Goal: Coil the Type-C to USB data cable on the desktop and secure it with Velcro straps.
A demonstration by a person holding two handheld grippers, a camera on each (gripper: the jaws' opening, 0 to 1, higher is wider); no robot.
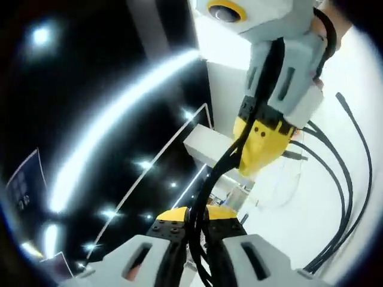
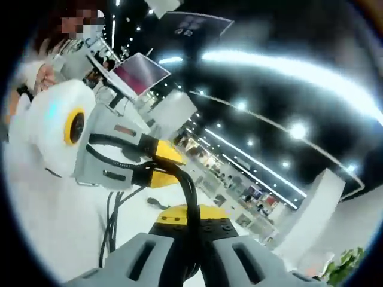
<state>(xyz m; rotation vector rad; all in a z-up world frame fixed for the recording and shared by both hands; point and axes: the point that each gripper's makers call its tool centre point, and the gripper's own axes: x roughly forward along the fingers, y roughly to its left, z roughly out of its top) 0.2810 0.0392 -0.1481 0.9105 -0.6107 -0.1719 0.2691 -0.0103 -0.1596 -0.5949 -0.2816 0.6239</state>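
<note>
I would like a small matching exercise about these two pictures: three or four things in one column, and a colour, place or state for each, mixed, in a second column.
Things:
1. black cable
2. jaw tips of the left tool
3. ceiling light strip
4. loose cable strands

Descriptions:
A. yellow
B. lying in curves on the white desktop
C. bright curved band across a dark ceiling
D. held between both tools, running from the left tool up to the right tool

Pairs: 1-D, 2-A, 3-C, 4-B
</note>
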